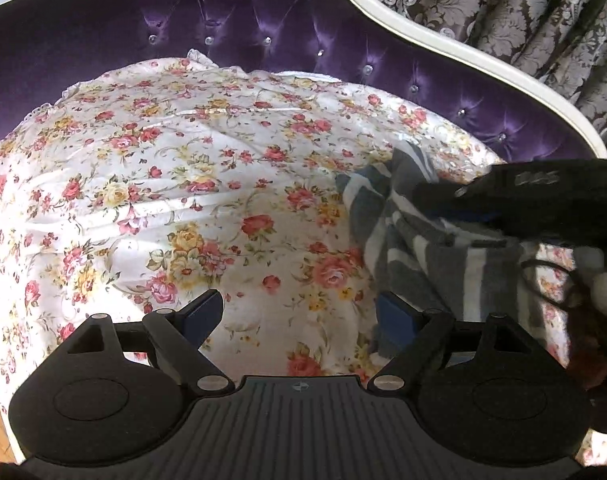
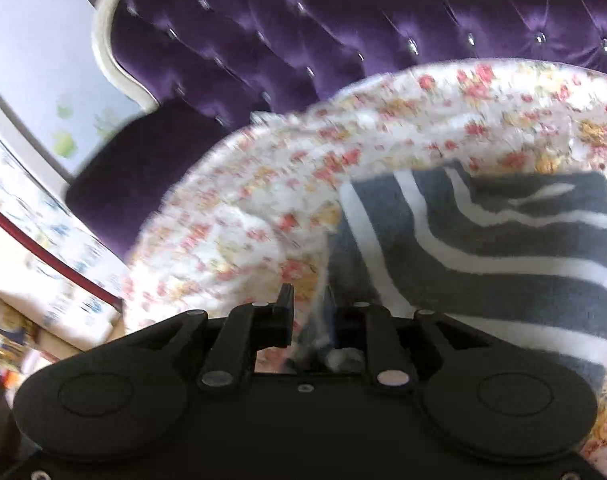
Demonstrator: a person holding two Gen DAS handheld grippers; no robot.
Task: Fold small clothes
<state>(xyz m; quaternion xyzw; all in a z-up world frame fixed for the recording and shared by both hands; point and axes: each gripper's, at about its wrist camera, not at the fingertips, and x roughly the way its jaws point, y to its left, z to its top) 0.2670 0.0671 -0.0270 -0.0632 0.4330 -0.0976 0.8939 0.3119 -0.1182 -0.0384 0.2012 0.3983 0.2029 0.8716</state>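
On purple button-tufted sofa [image 1: 231, 12]: one smooth flowered sheet [image 1: 175, 184], one fuzzy grey-white striped garment [image 2: 503, 248] at right edge. Left claw [image 1: 299, 316] wide apart, empty. Right claw [image 2: 307, 312] nearly together, pinching garment.

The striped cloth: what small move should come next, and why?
Probably lay the striped cloth flat on the flowered sheet. It hangs bunched from the right gripper, with an edge between the narrow jaws, while the left gripper is open and empty over the bare sheet.
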